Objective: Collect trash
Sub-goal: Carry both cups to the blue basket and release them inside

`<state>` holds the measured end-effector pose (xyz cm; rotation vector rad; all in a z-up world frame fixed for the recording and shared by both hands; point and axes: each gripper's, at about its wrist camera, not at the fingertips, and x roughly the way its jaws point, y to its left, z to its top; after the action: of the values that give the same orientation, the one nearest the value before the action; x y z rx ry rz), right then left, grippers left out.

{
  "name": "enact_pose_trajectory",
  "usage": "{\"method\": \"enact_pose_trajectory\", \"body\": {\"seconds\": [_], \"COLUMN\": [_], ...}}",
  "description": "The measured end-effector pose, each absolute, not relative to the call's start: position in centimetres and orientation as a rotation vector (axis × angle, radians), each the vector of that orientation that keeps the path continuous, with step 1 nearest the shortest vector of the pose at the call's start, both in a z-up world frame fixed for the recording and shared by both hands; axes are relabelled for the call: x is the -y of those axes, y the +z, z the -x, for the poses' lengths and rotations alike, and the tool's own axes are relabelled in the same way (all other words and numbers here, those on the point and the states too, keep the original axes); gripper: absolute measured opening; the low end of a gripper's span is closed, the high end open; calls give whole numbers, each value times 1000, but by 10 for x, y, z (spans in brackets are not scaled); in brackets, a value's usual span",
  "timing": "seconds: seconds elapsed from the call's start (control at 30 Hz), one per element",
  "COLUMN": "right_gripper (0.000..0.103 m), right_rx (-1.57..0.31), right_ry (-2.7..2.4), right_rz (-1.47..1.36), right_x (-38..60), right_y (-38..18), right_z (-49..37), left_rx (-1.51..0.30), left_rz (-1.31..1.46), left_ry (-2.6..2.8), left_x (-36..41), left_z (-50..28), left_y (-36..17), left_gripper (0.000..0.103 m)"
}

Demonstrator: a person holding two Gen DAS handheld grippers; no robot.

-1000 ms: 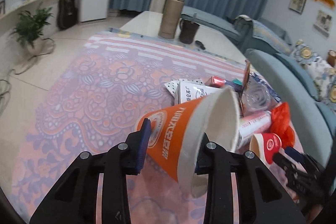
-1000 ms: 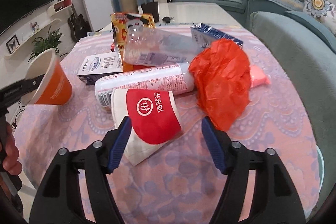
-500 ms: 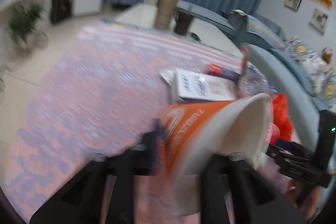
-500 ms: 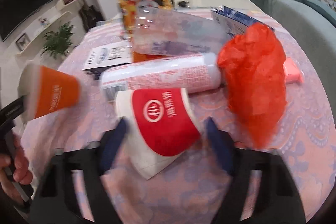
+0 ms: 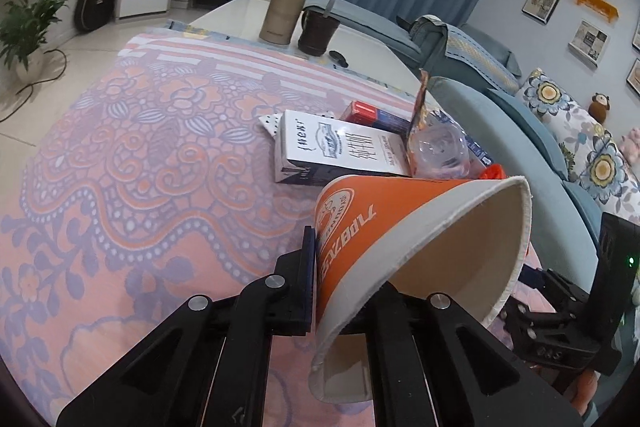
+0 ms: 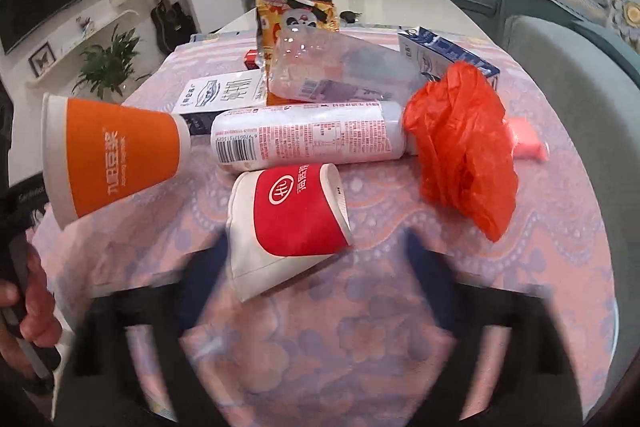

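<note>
1. Left wrist view: the left gripper (image 5: 344, 267) has its jaws pinching the wall of the orange paper cup (image 5: 404, 243), 1 jaw outside and 1 inside the mouth. The cup hangs tilted on its side, clear of the patterned surface (image 5: 132, 155).
2. Right wrist view: the right gripper (image 6: 316, 267) is blurred, its jaws spread on either side of the red paper cup (image 6: 292, 223), which lies on its side on the surface and looks already dented.
3. Behind that cup lie the white bottle (image 6: 308, 135), just touching its rim, and the crumpled red plastic bag (image 6: 464, 143). Farther back are the clear plastic bottle (image 6: 340, 71), the snack packet (image 6: 296, 15) and the white carton (image 6: 224, 95).
4. Risks, as I judge them:
   - The orange cup is held by thin paper only; a hard squeeze or quick swing could crease it or let it slip.
   - Closing on the red cup off-centre could squash it flat or push it into the white bottle, which may roll.
   - The 2 grippers work near each other, so they could collide.
</note>
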<state>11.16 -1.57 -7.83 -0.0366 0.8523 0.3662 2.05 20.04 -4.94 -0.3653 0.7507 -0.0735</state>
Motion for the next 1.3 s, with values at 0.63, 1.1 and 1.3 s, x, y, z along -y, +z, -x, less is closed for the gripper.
{"method": "enact_pose_trajectory", "body": {"seconds": [0.63,1.1,1.3], "right_gripper": [73,73,73], "right_rx": [-748,-674,-803], "right_ry": [234,-174,-343], "right_rz": [82,-104,-255], "right_x": [49,254,342], "right_y": [-54,-29,-84], "right_z": [-85,-30,-19], "left_rx": [-692,-715,-834], "left_rz": [301,82,-40], "left_ry": [-224,-624,-735], "left_x": [-140,83,183], "left_z": [-16,-50,-65], "left_y": [-19,14,-28], "left_gripper": [2,2,2]}}
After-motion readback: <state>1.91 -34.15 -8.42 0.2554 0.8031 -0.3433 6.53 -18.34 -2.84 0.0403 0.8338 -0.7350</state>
